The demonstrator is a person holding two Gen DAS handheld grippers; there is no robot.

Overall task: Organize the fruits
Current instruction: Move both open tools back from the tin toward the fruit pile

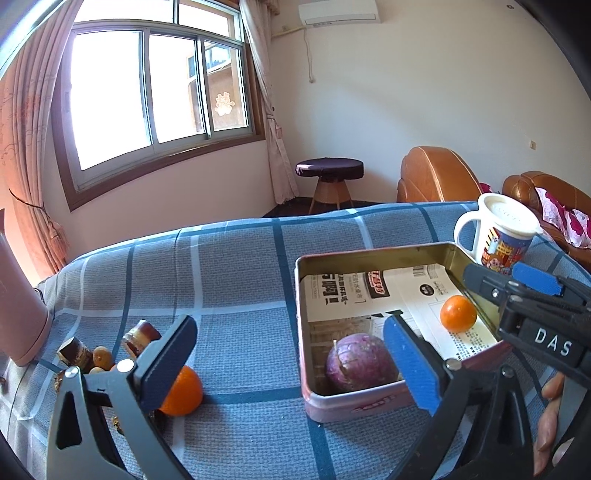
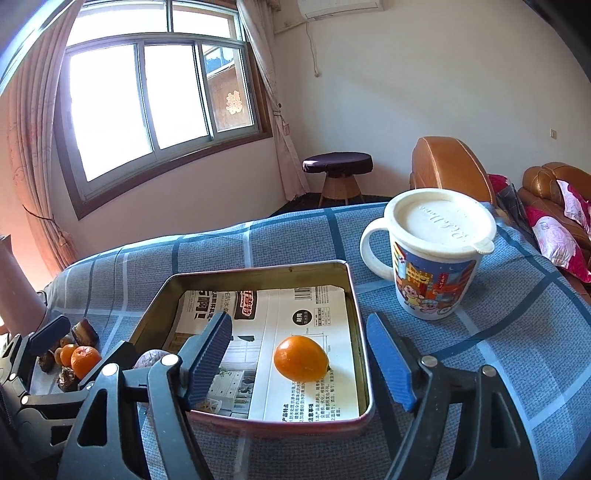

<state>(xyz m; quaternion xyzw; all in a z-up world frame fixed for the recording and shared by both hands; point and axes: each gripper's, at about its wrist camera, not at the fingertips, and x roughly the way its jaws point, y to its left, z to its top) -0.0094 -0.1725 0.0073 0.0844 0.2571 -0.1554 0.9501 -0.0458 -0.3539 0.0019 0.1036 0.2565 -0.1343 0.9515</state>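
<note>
Surroundings, off-task items only.
Ahead of me: white lidded cartoon-print mug [image 2: 430, 258] upright on the blue plaid cloth-covered table [image 1: 240, 280]. Beyond it, a round dark-cushioned wicker stool [image 1: 329, 173] near the brown-framed sliding window [image 1: 147, 92], pink curtains [image 1: 22, 155], tan leather sofa [image 2: 448, 166], white wall air conditioner [image 1: 338, 13].

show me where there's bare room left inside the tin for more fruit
Free: the paper lining behind the orange, up to the tin's far wall. Crowded: the near left corner, where the purple fruit sits.
</note>
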